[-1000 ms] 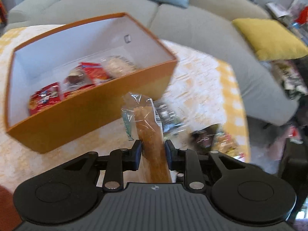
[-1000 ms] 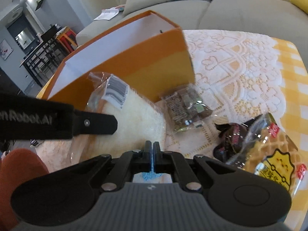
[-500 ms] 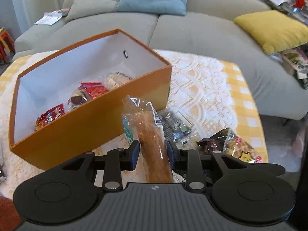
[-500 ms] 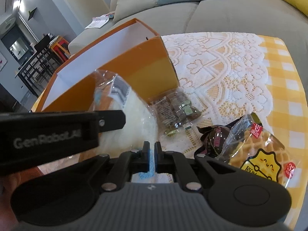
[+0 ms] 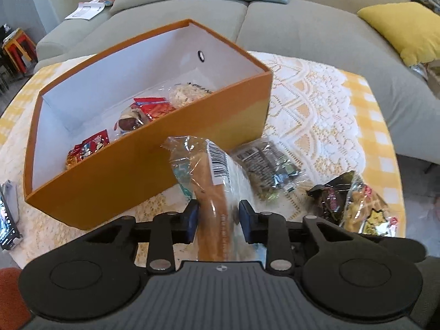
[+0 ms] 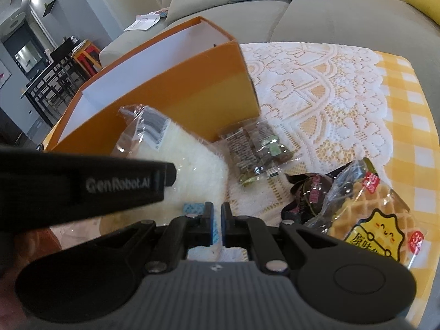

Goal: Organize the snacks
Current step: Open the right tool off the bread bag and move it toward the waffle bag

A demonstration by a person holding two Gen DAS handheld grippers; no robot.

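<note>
Left wrist view shows the left gripper (image 5: 218, 220) with its two fingers a little apart, squeezing a bread pack (image 5: 213, 181) between them. The pack is a long loaf in clear wrap. Its long side points away from the gripper, toward 12 o'clock, and the loose top end leans a bit toward 11. The pack seems to be lifted off the table.

The orange box (image 5: 148, 162) is right behind the pack, from 10 to 12 o'clock. Its near wall stands between the pack and the inside. So I think the next move must go up and over that wall, toward 11 o'clock. The left gripper is the nearer one to the box, and it has the pack.

Inside the box lie some red snack packs (image 5: 92, 145) and a pale round snack (image 5: 183, 96).

On the lace cloth (image 5: 310, 110), at 2 o'clock, lies a dark nut bar pack (image 5: 268, 165). At 3 o'clock lie a black candy pack (image 5: 328, 200) and a waffle bag (image 5: 368, 211).

Right wrist view shows the right gripper (image 6: 216, 224) with only a thin gap between its fingers. I cannot tell if it pinches the blue bit of wrap (image 6: 194, 208) near them.

Words I can read: "GenRobot.AI" on the left gripper's arm in the right wrist view. The waffle bag has yellow Chinese writing and a smiling face. The bread pack has a white label with a barcode (image 5: 217, 162); its small print is too blurry to read.
</note>
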